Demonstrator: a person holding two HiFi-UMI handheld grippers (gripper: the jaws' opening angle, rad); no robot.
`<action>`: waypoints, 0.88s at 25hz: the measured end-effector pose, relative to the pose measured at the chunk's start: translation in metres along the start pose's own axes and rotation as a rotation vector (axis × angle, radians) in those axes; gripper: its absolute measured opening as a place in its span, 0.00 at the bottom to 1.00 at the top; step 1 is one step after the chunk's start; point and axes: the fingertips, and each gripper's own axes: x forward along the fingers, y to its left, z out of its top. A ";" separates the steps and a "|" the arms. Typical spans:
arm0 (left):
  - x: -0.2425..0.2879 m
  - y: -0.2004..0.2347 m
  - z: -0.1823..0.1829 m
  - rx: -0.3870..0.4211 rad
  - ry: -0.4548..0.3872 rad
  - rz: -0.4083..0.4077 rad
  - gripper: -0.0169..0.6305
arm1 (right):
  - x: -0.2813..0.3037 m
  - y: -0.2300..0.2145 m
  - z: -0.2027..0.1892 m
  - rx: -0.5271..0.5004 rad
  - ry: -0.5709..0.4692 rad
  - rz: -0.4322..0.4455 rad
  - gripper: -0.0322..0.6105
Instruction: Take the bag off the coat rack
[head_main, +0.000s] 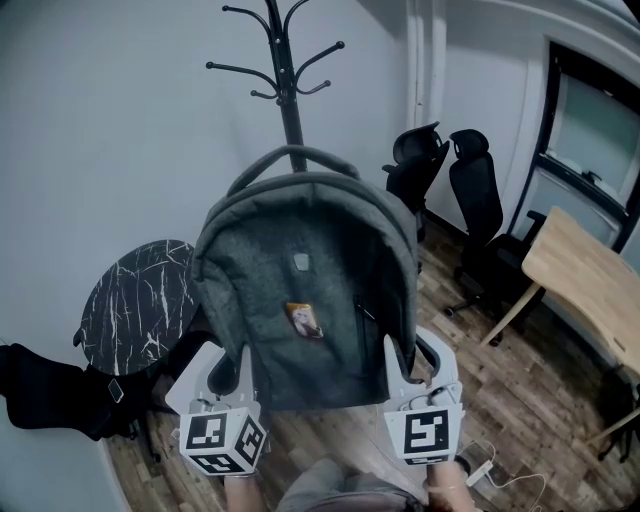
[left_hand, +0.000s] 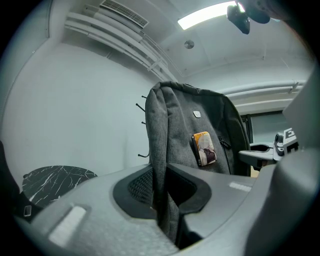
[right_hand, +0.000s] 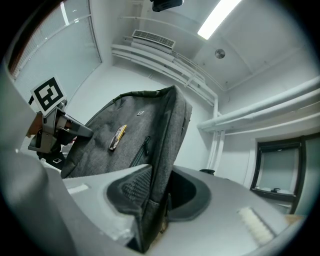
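Left gripper (head_main: 228, 368) and right gripper (head_main: 417, 365), head view: each is clamped on a lower corner of the bag (head_main: 310, 280), one per side, so neither is nearer. The bag stands upright, with its long axis running up and away from both grippers. Its top handle lies directly in front of the coat rack (head_main: 290, 110) pole. The upper hooks are bare and sit above the handle. Whether the handle is caught on a lower hook cannot be told.

Left gripper view: the jaws are narrow and pinch a thin fold of the bag's side edge. Rack hooks show just beyond that edge.

Right gripper view: the jaws stand moderately apart, closed on the thicker opposite edge.

Count: one bag, one coat rack, two grippers, two office chairs (head_main: 450, 190).

Judgement: the bag must clear the pole by moving toward the person.
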 end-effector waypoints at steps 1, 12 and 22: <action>-0.006 -0.007 -0.003 0.003 -0.002 0.004 0.11 | -0.009 -0.002 -0.004 0.003 -0.002 0.002 0.20; -0.034 -0.029 -0.009 -0.011 0.019 0.041 0.11 | -0.033 -0.010 -0.007 0.002 -0.005 0.038 0.20; -0.044 -0.047 -0.015 -0.010 0.034 0.046 0.11 | -0.046 -0.020 -0.014 0.017 -0.004 0.045 0.20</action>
